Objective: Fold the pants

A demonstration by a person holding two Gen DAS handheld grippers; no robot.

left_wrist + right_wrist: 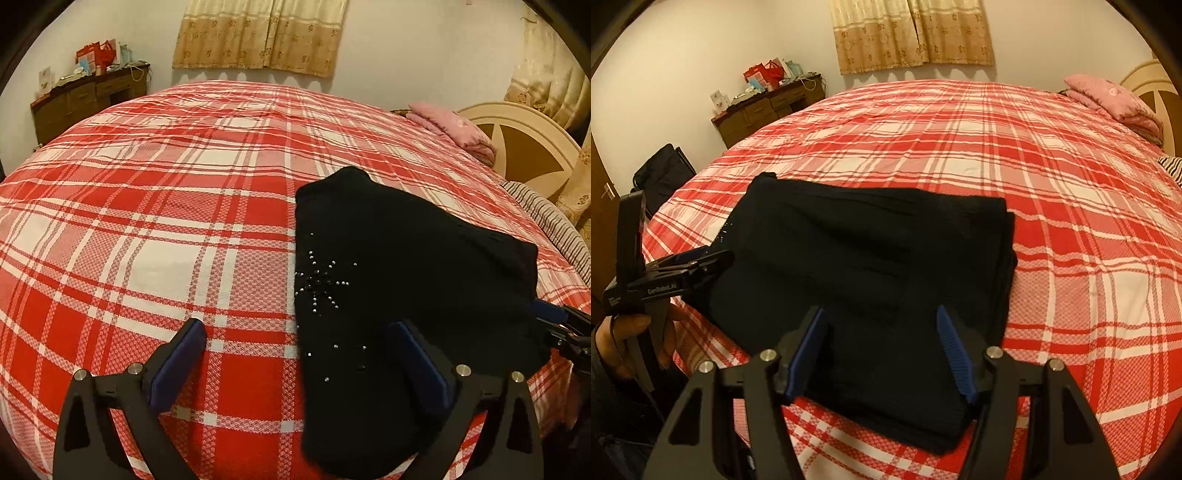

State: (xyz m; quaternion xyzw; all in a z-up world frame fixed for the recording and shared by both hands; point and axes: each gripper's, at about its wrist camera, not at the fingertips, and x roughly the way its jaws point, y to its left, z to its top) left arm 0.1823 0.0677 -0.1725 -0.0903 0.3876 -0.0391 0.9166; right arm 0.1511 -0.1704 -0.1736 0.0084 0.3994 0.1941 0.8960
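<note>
Black pants [406,258], folded into a thick rectangle with small studs on one side, lie on the red plaid bed sheet [166,221]. My left gripper [297,328] stands wide open over the pants' left edge, with one finger above the sheet and the other above the black cloth. It also shows from the side as the left gripper [718,258], held by a hand [624,332]. Over the near end of the pants [871,240], my right gripper [880,314] is open. Its blue pads [955,347] straddle the cloth without pinching it. The right gripper [554,317] peeks in at the pants' right edge.
A pink folded blanket [454,129] and a cream headboard [524,147] sit at the far right, with striped cloth [554,221] below them. A cluttered wooden dresser [88,99] stands far left, and a dark bag [661,177] is beside the bed. Curtains [258,33] hang behind.
</note>
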